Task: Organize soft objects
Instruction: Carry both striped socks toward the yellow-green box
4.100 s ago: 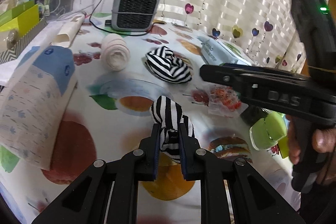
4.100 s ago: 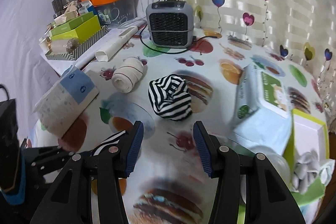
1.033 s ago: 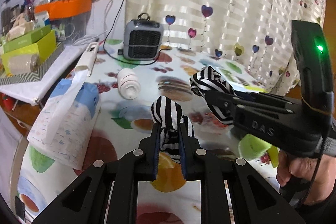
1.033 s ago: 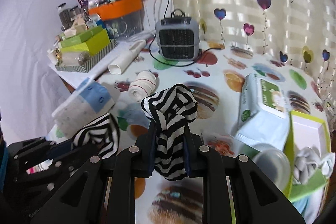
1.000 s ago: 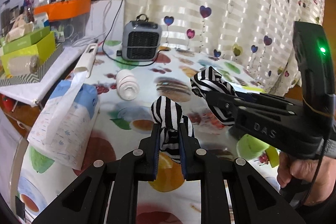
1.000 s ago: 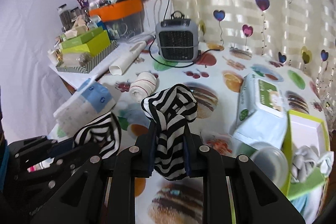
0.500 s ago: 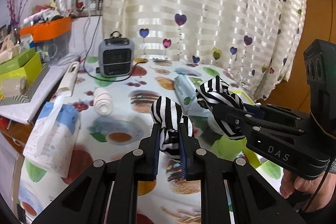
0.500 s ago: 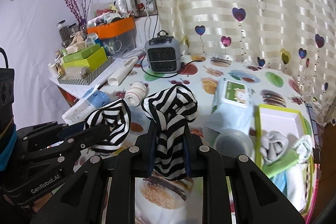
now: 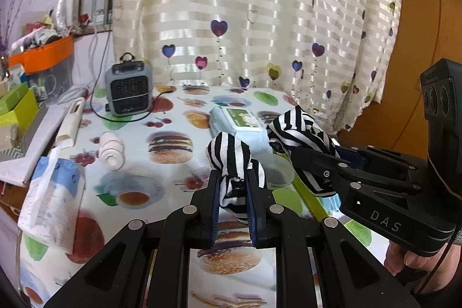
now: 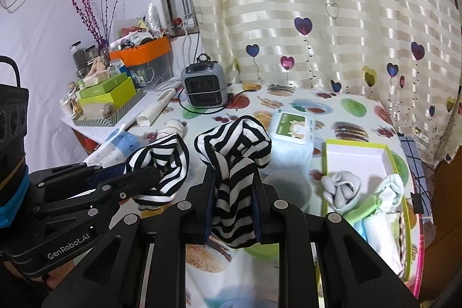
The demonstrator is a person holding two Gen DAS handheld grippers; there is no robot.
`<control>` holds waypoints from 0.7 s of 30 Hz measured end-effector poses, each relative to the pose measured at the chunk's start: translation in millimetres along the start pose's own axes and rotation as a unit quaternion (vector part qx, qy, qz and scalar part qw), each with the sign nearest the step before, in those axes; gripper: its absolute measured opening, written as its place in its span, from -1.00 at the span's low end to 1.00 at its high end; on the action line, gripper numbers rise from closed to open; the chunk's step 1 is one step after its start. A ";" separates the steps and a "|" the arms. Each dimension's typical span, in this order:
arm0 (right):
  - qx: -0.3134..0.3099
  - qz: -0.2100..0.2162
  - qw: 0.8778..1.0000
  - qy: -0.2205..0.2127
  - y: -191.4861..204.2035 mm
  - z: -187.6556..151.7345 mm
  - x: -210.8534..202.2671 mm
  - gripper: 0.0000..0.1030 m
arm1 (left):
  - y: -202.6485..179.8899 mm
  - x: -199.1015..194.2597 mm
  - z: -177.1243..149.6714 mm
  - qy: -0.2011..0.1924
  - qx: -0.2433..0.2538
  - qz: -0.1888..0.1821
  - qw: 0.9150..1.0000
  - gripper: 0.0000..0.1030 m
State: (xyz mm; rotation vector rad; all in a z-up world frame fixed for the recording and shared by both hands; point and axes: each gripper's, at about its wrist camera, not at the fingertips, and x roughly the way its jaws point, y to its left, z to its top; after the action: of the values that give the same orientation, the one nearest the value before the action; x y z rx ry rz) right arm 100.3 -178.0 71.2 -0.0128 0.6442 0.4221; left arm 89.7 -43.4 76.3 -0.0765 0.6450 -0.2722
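Both grippers hang above the table, each shut on a black-and-white striped sock bundle. In the left wrist view my left gripper (image 9: 233, 175) pinches one striped sock (image 9: 229, 155); the right gripper (image 9: 294, 156) sits beside it on the right, holding the other striped sock (image 9: 299, 130). In the right wrist view my right gripper (image 10: 232, 176) clamps its striped sock (image 10: 234, 145), with the left gripper (image 10: 154, 173) and its sock (image 10: 166, 160) just to the left. A green-rimmed tray (image 10: 356, 146) lies to the lower right, holding a grey sock (image 10: 340, 188) and a white sock (image 10: 391, 186).
On the fruit-print tablecloth stand a grey heater (image 10: 203, 84) with its cord, a wet-wipes pack (image 10: 291, 130), a clear round lid (image 10: 286, 189), a beige cloth roll (image 9: 111, 150), a tissue pack (image 9: 52, 192) and a paper roll (image 9: 70, 123). Boxes crowd the left shelf.
Both grippers have risen and swung to the right over the table, each still clamped on its striped sock. The green-rimmed tray has come into fuller view.
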 end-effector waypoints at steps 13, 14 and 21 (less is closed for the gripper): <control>0.021 -0.026 0.999 -0.005 -31.3 -6.9 -12.1 -0.57 | -33.8 17.9 8.0 0.005 0.028 -0.033 0.999 -0.71; 0.023 -0.028 0.999 -0.005 -34.1 -7.4 -12.9 -0.57 | -37.5 20.3 8.7 0.006 0.030 -0.037 0.999 -0.71; 0.041 -0.048 0.998 -0.006 -59.1 -11.6 -18.8 -0.57 | -53.1 33.9 12.5 0.010 0.043 -0.057 0.997 -0.71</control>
State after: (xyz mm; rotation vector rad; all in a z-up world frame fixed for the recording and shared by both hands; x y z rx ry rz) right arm 102.9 -240.8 66.0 0.0367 0.6465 0.3037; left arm 111.1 -103.9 74.7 -0.0284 0.6487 -0.4099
